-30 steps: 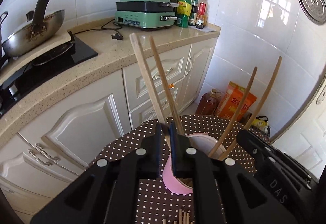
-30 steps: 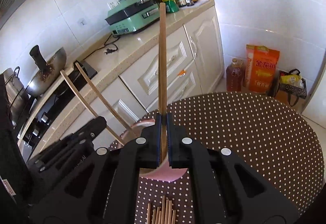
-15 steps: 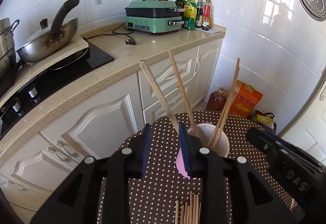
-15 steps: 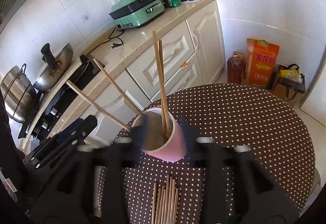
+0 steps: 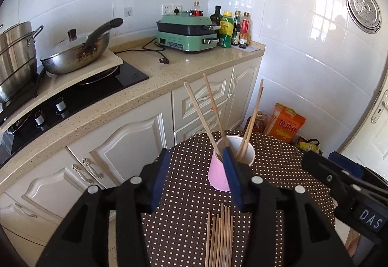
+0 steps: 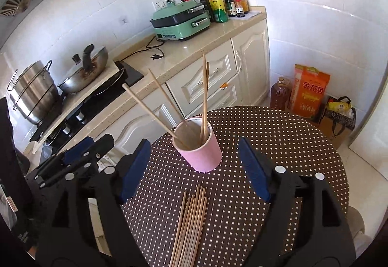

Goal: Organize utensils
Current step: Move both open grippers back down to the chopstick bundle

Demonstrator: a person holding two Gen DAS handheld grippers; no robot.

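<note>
Small kitchen, polka-dot table [image 6: 278, 145]. Pink cup [image 6: 203, 153] stands on it with four chopsticks [image 6: 205, 97] inside; loose bunch [image 6: 189, 221] lies just beside. My left claw [image 5: 194, 174] and right claw [image 6: 194, 170] both released.

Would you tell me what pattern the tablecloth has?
The tablecloth is dark brown with white polka dots, clearest in the right wrist view.

The loose chopsticks [image 6: 188, 225] run off the bottom edge in both wrist views, so their near ends are unseen. The left gripper's right finger [image 5: 231, 177] covers part of the cup [image 5: 218, 173]. Labels on the bottles [image 6: 222, 1] are too small to read.
</note>
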